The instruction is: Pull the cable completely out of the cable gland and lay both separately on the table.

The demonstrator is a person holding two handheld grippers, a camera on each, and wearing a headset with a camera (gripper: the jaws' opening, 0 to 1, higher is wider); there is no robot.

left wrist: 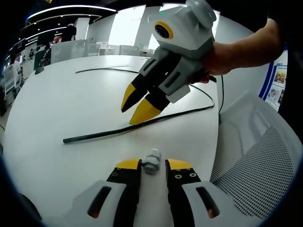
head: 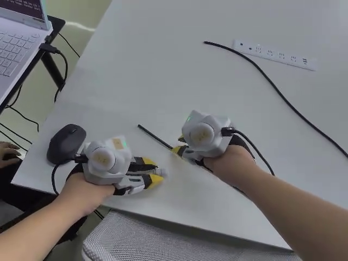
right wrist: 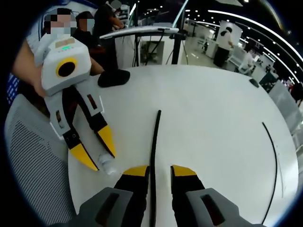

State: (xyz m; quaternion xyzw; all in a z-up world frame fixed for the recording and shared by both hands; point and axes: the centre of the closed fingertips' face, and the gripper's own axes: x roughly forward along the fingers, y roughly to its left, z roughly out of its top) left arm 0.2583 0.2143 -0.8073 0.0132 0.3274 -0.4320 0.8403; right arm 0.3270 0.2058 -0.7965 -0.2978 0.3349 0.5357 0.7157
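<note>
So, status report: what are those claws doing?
Left gripper open around cable gland. Right gripper open astride cable. Cable out, both on table. Mouse nearby, not touching.

The white desk (head: 163, 70) is carrying one short straight black cable (head: 155, 136), one small grey plastic cable gland (left wrist: 152, 161), one white power strip (head: 274, 54) and one black computer mouse (head: 66, 142).

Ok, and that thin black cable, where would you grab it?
Probably near its end, from above, jaws straddling it crosswise. The cable lies straight and flat on the table, too thin to catch lengthwise. The right gripper has its open jaws either side of it.
</note>
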